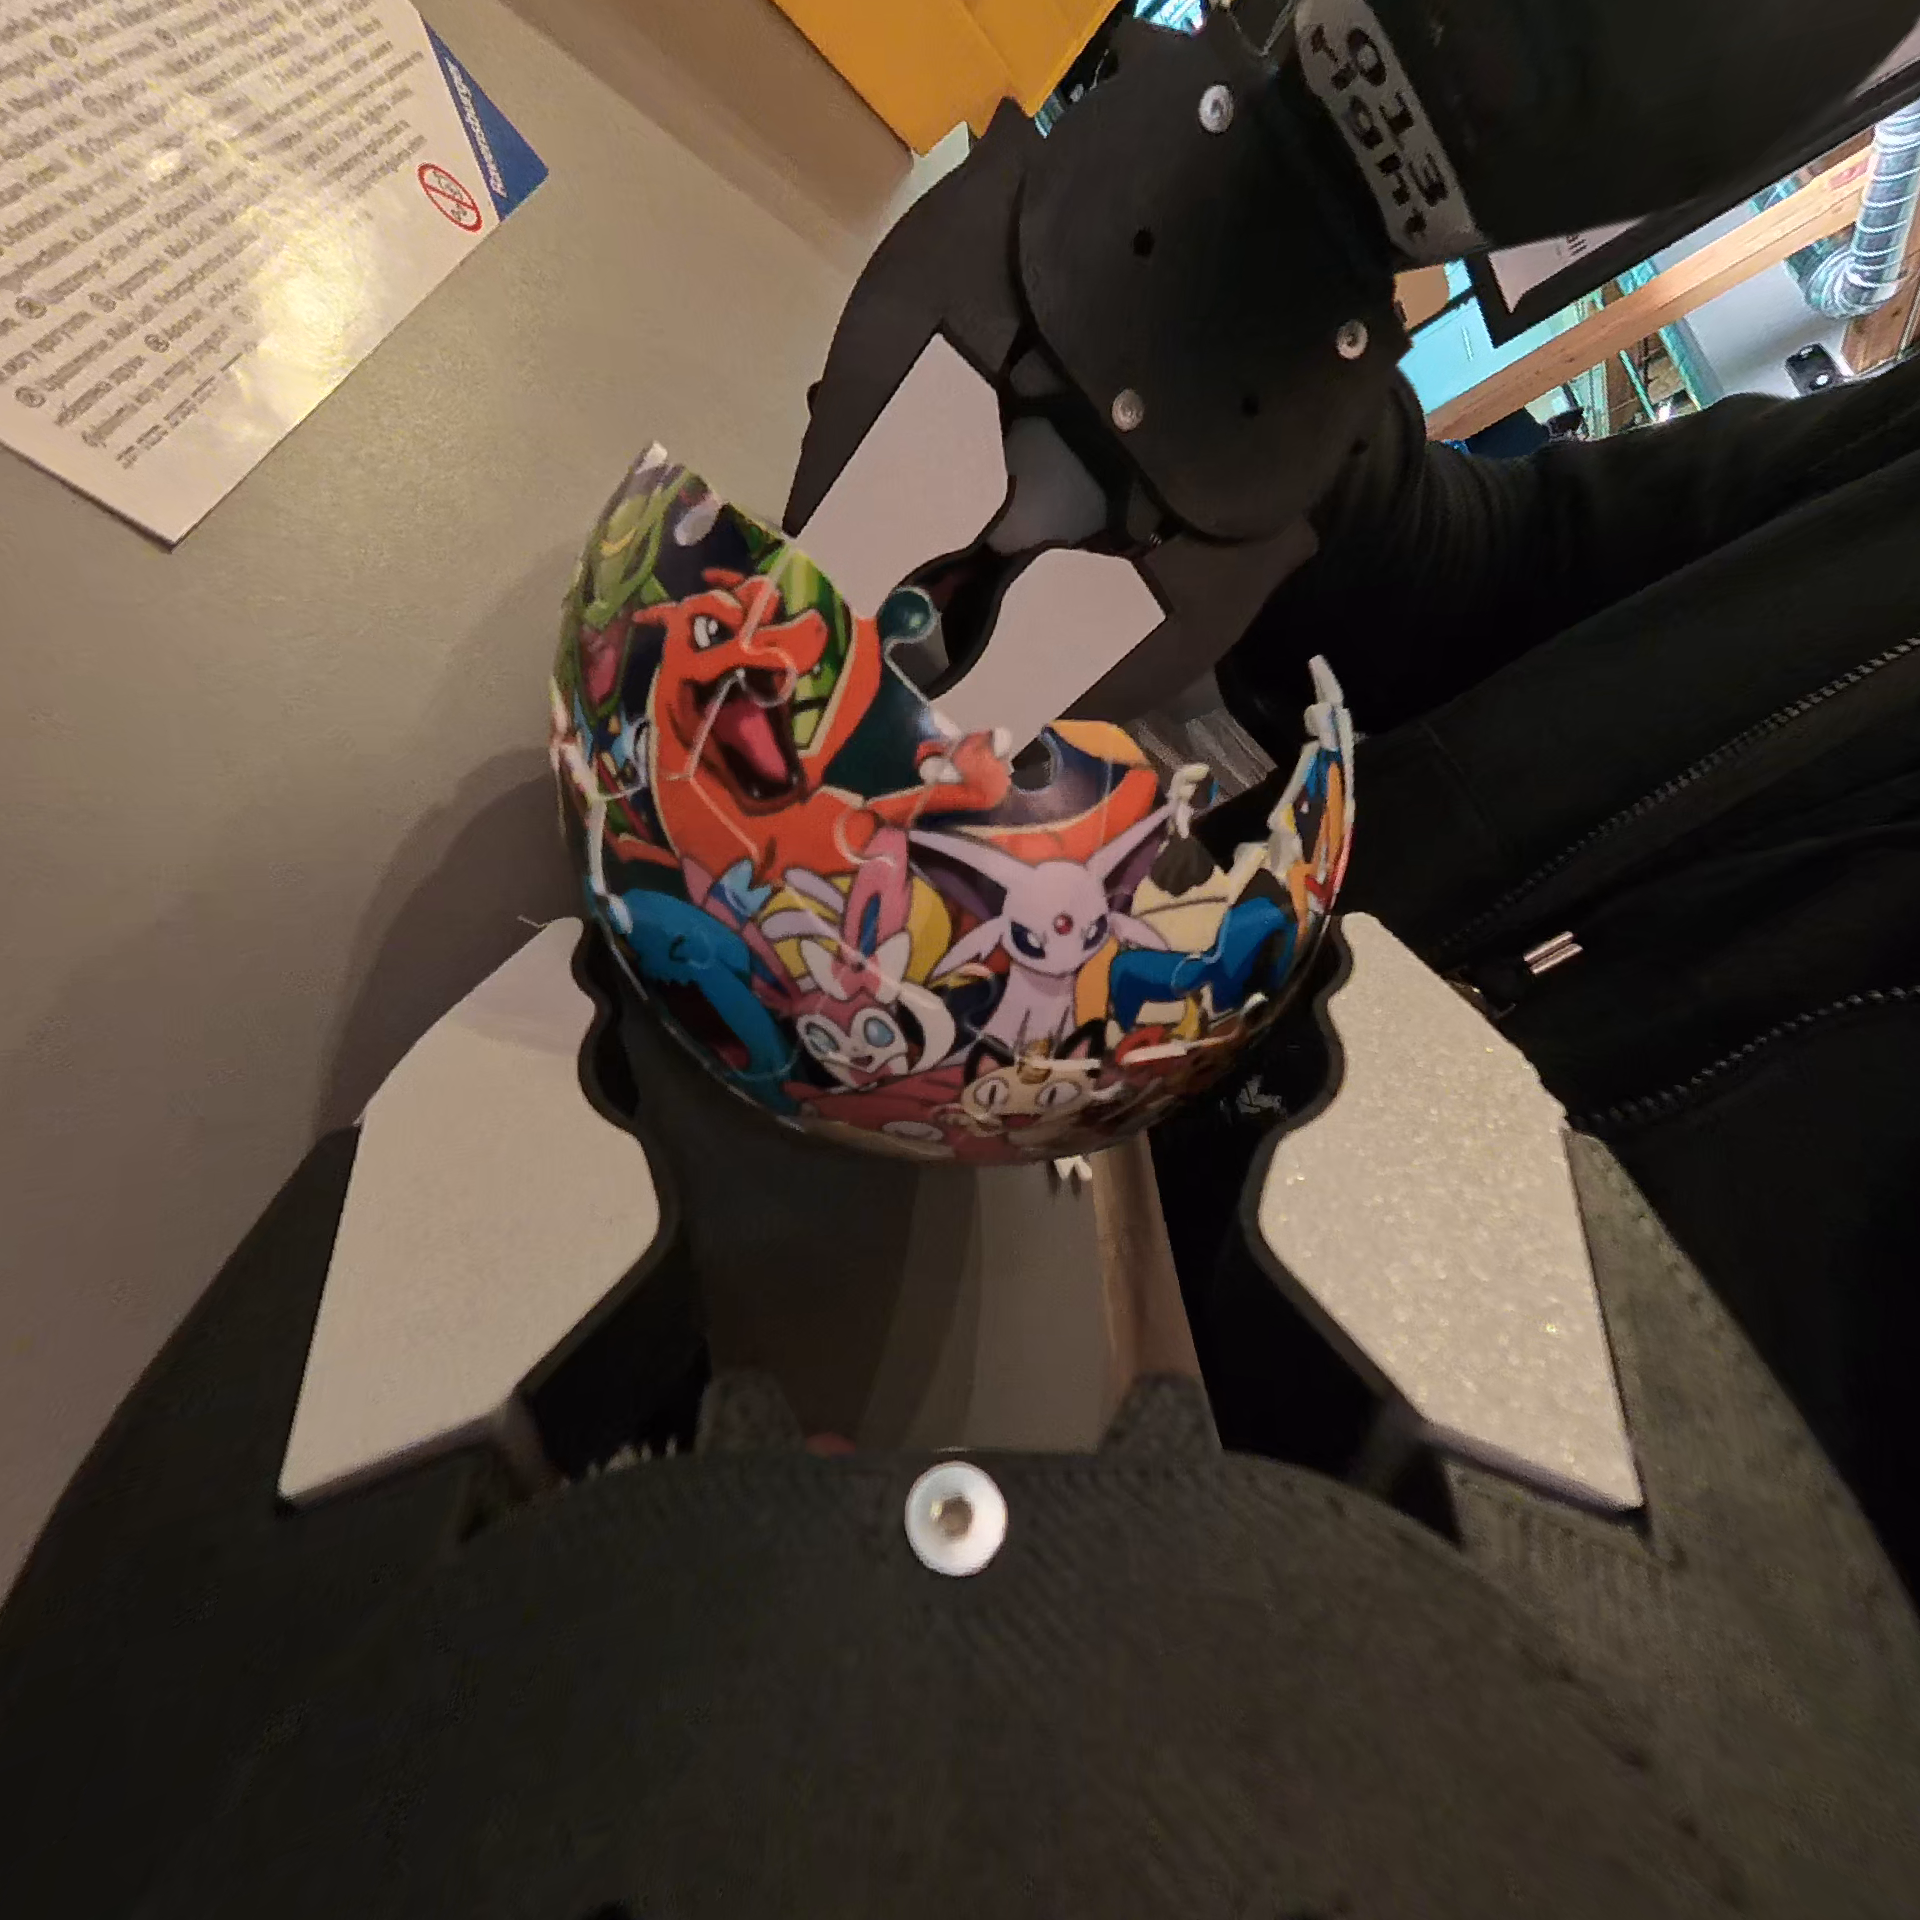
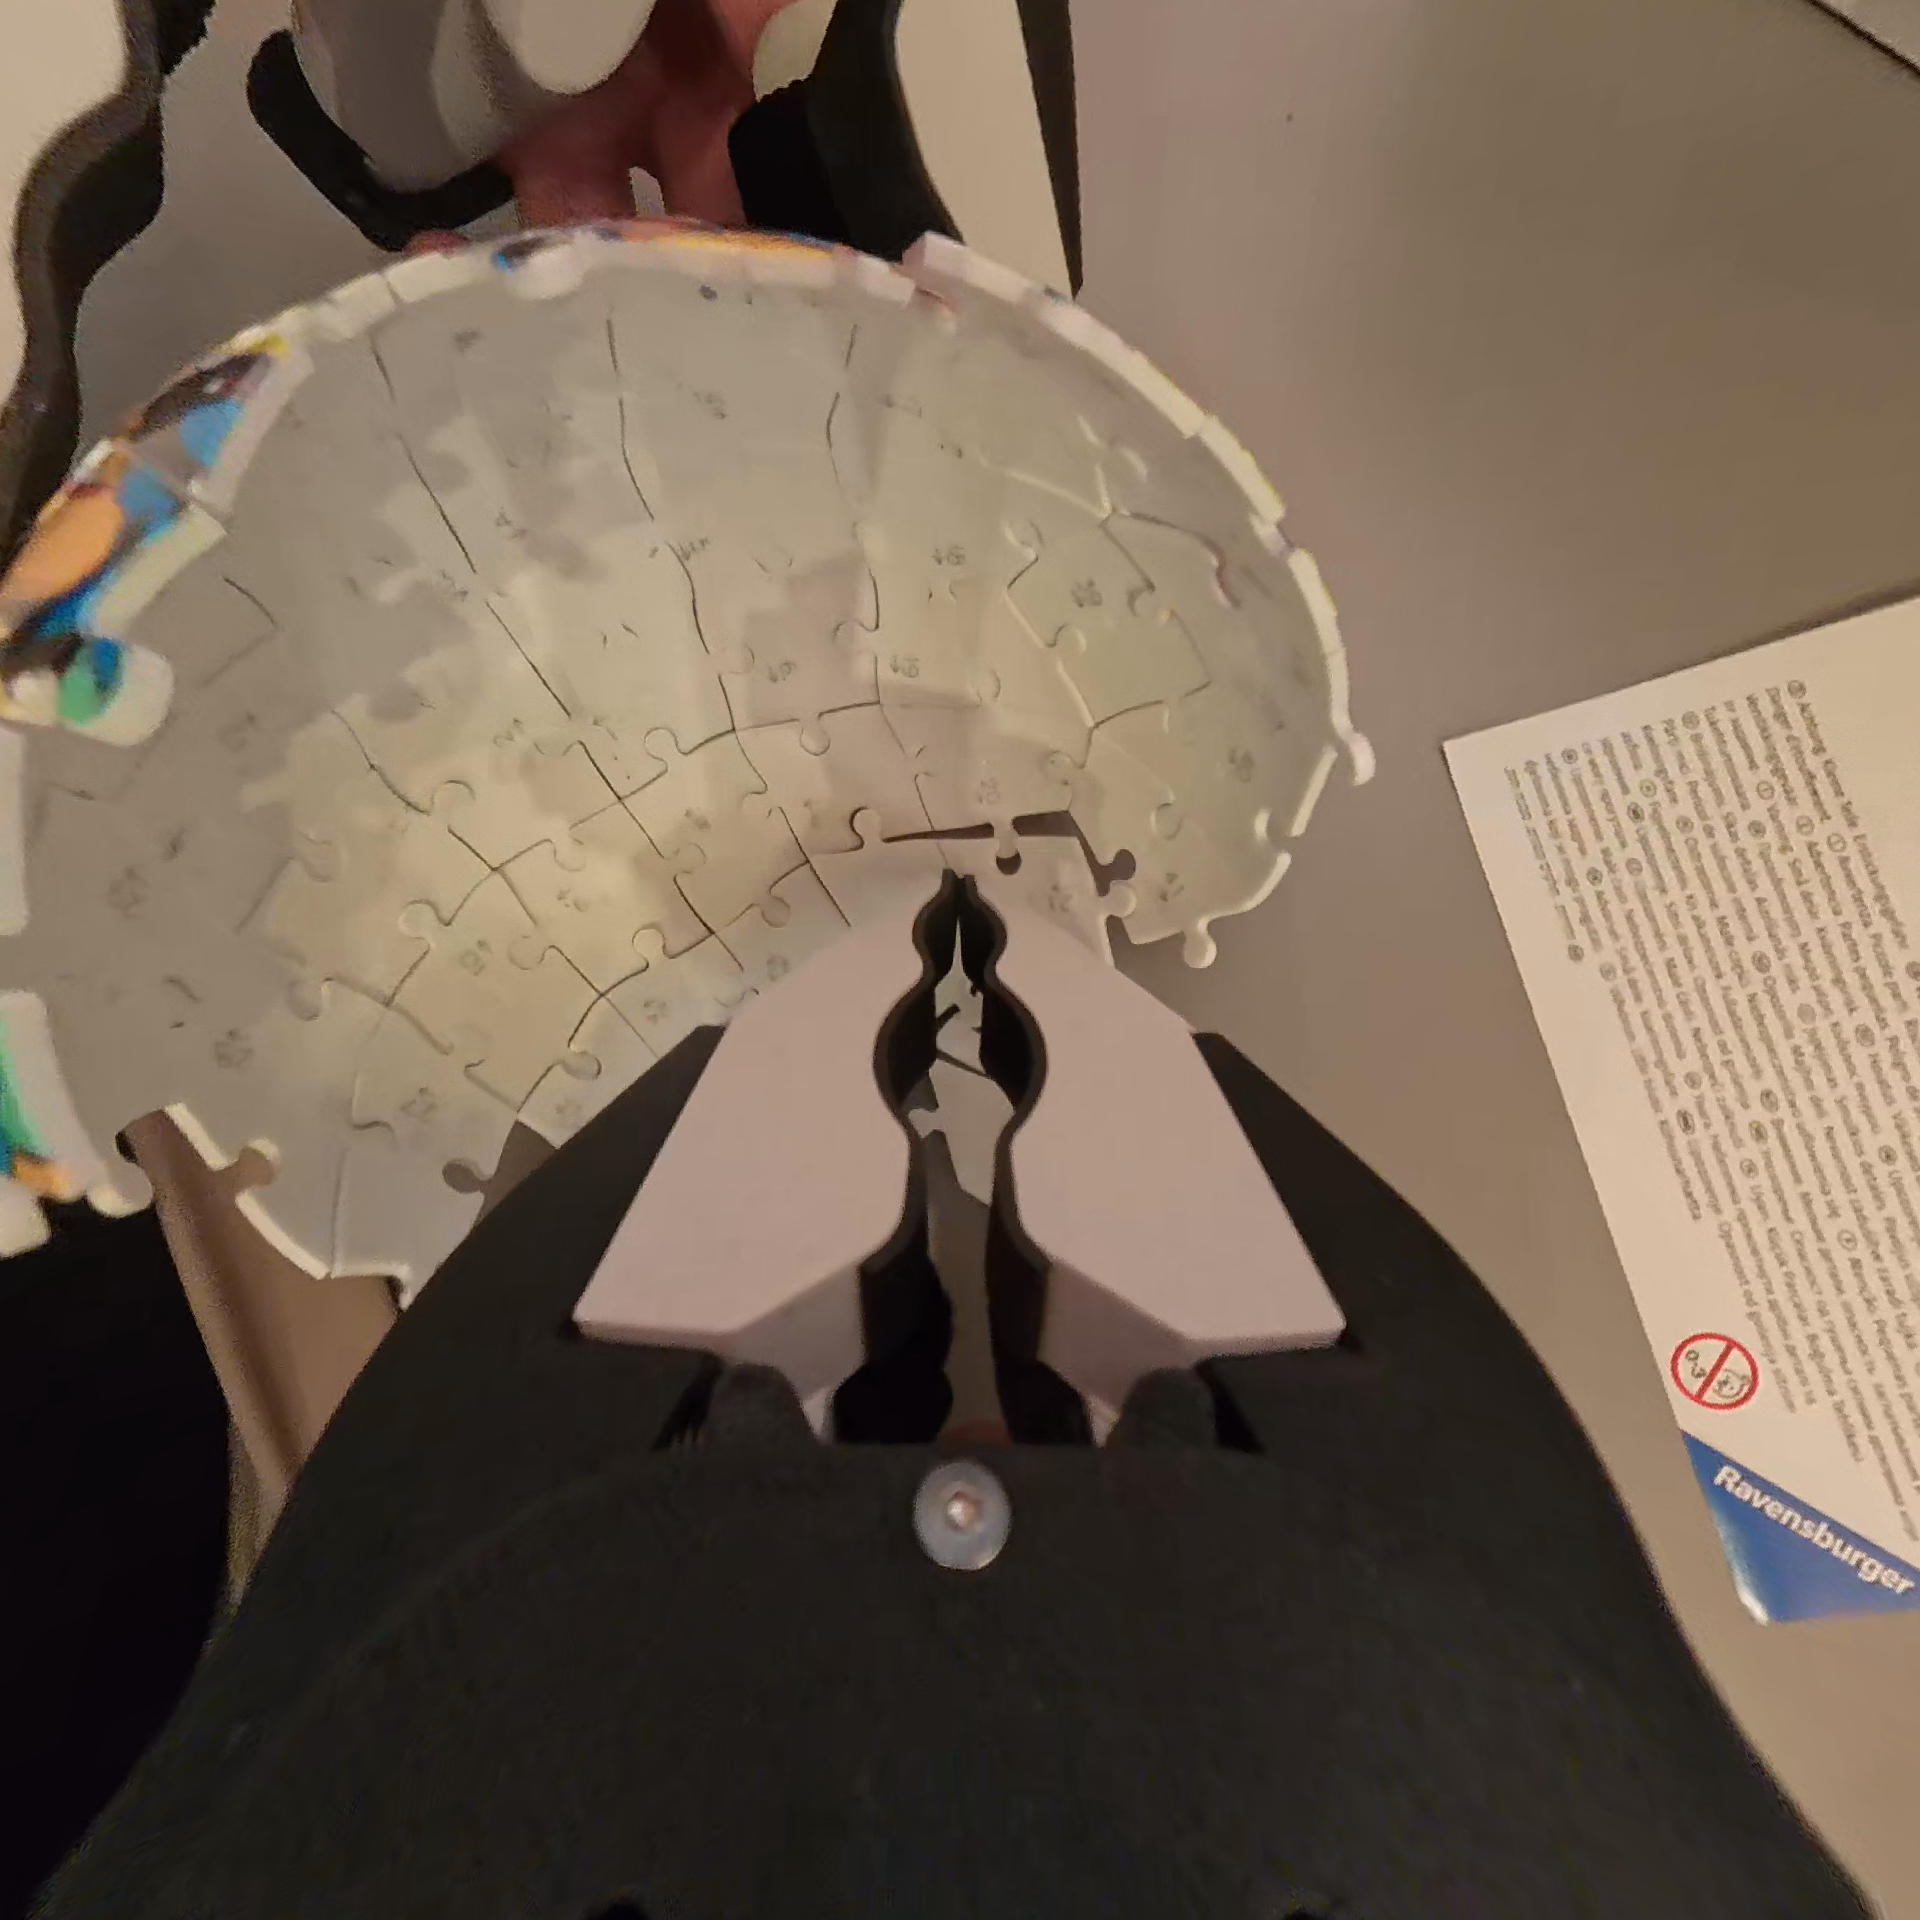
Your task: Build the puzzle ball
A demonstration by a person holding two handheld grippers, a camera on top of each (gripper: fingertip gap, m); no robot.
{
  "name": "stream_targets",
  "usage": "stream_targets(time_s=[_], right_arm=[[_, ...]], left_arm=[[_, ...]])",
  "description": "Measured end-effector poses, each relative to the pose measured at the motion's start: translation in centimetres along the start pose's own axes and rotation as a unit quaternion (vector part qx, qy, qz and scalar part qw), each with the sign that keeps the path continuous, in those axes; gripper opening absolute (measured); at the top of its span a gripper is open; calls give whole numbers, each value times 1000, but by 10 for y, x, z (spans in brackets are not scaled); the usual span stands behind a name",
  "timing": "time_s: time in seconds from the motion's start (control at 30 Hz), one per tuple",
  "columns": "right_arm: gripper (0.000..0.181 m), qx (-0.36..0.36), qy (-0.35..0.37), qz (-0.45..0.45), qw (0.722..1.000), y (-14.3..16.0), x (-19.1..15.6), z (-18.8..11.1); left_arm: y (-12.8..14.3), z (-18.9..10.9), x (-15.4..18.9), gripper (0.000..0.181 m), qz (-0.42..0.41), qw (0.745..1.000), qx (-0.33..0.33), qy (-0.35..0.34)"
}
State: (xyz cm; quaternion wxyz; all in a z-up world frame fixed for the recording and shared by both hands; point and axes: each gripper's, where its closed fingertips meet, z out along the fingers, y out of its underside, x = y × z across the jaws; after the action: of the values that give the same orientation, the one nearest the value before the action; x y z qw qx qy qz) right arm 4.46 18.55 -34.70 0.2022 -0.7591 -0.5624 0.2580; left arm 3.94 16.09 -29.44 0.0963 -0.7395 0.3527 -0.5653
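The half-built puzzle ball (image 1: 894, 894) is a colourful cartoon-printed shell with a jagged open rim. My left gripper (image 1: 961, 966) is shut on it, one finger on each side. The right wrist view looks into its white numbered inside (image 2: 665, 644). My right gripper (image 2: 958, 885) is shut, its tips pinching a puzzle piece (image 2: 961, 847) at the shell's rim, where a thin open seam shows. In the left wrist view the right gripper (image 1: 930, 665) reaches down to the rim beside a dark piece (image 1: 914, 623). A black finger (image 2: 62, 260) of the left gripper shows beyond the shell.
A white printed instruction sheet (image 1: 208, 208) lies on the grey table (image 1: 260, 727); it also shows in the right wrist view (image 2: 1714, 1039). A yellow box (image 1: 935, 62) is at the back. A person in black clothing (image 1: 1662, 831) is close on the right.
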Motion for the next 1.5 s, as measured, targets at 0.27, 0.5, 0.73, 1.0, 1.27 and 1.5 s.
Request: stream_targets(time_s=[0.27,0.5,0.73,1.0,1.27,1.5], right_arm=[[0,-2,-1,-33,999,-11,-2,9],[0,13,-22,-43,999,-18,-10,15],[0,13,-16,-44,999,-19,-6,10],[0,5,-17,-53,998,-15,-5,13],[0,11,-17,-70,997,-19,-10,16],[0,11,-13,-93,996,-23,-16,20]], left_arm=[[4,-11,-3,122,-4,1000,-1,-2],[4,-13,-3,122,7,1000,-10,4],[4,-15,-4,122,11,1000,-19,7],[3,-16,-5,122,14,999,-30,15],[3,-16,-5,122,22,999,-37,22],[1,-17,-5,122,26,998,-35,34]])
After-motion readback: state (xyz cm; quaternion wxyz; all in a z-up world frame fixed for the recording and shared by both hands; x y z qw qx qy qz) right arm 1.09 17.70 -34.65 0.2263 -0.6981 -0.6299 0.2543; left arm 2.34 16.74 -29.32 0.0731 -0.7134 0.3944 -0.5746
